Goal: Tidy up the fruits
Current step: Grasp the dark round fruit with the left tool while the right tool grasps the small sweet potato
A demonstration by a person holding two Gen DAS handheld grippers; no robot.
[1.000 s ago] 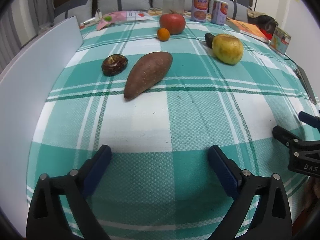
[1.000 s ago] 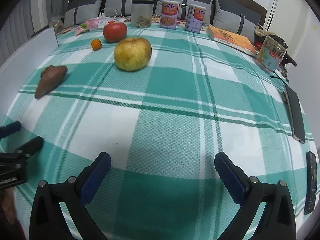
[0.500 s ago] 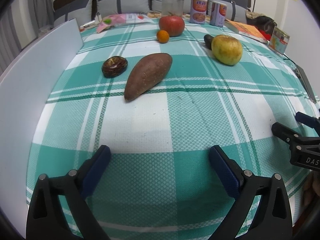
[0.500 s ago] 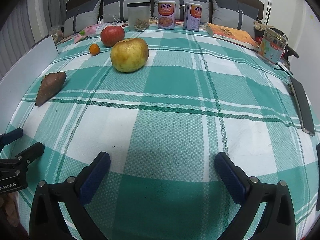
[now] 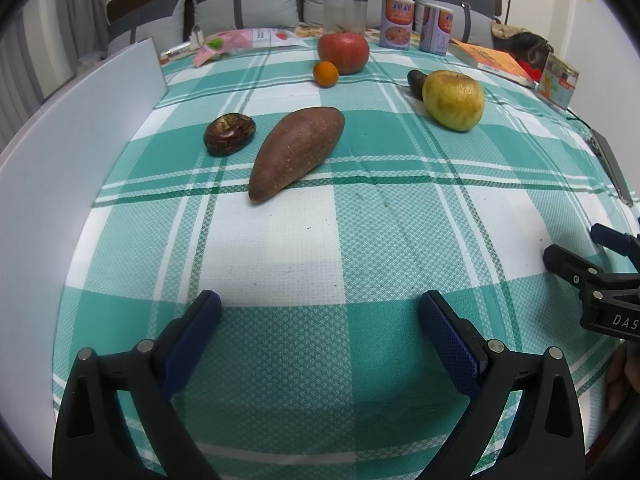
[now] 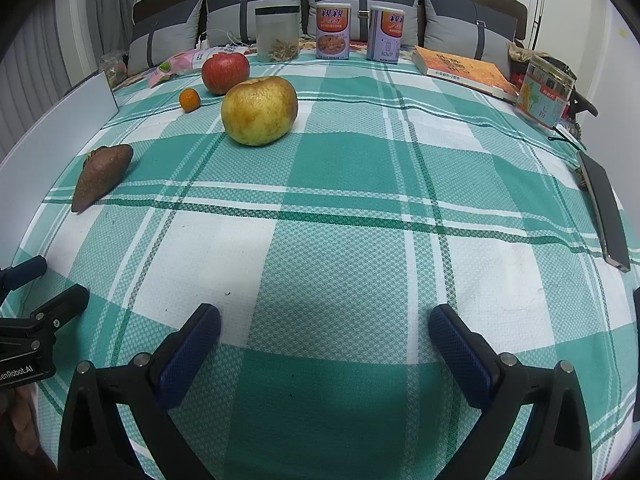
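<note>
On the green plaid cloth lie a sweet potato (image 5: 296, 150), a dark brown round fruit (image 5: 229, 134), a small orange (image 5: 325, 74), a red apple (image 5: 343, 52), a yellow apple (image 5: 453, 100) and a dark fruit (image 5: 416, 82) half hidden behind it. The right wrist view shows the yellow apple (image 6: 259, 110), red apple (image 6: 225, 73), orange (image 6: 189, 100) and sweet potato (image 6: 102, 176). My left gripper (image 5: 320, 320) is open and empty, well short of the sweet potato. My right gripper (image 6: 324, 330) is open and empty, far from the yellow apple.
A white board (image 5: 60, 152) stands along the left edge. At the back stand a clear jar (image 6: 277, 34), two cans (image 6: 333, 31), a pink packet (image 5: 244, 38), a book (image 6: 466, 68) and a tin (image 6: 544, 90). A phone (image 6: 604, 214) lies at the right edge.
Both grippers have tilted up slightly, so the fruits sit a little lower in view. Nothing on the cloth has moved. Both stay open.
</note>
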